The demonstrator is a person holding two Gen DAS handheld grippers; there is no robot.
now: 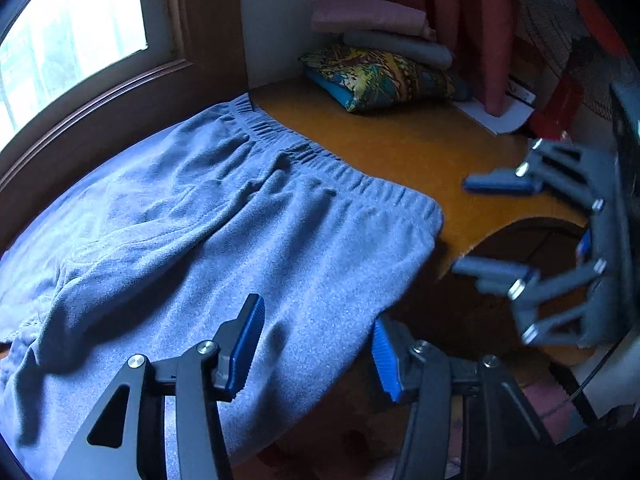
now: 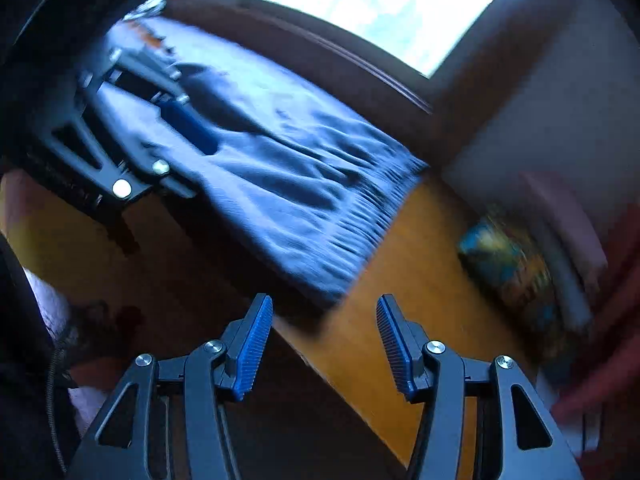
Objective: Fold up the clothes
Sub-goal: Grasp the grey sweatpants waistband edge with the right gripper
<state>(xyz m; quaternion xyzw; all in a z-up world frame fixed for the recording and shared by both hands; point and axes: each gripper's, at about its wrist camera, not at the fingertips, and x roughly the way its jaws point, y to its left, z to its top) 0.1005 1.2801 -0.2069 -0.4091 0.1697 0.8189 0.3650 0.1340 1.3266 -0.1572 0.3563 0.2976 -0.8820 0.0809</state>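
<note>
Blue fleece trousers [image 1: 224, 232] lie spread flat on an orange-brown wooden table [image 1: 400, 144], their elastic waistband [image 1: 320, 156] toward the table's middle. My left gripper [image 1: 316, 348] is open and empty, just above the near edge of the trousers. My right gripper [image 1: 464, 228] shows at the right of the left wrist view, open and empty, beside the waistband corner. In the blurred right wrist view the right gripper [image 2: 324, 344] is open over the table edge, the trousers [image 2: 288, 184] ahead, and the left gripper [image 2: 168, 120] at upper left.
A stack of folded clothes [image 1: 380, 64], patterned, grey and pink, sits at the far corner against the wall. Pink curtains [image 1: 472, 20] and white paper [image 1: 500, 116] are beside it. A window [image 1: 68, 40] with a brown sill runs along the left.
</note>
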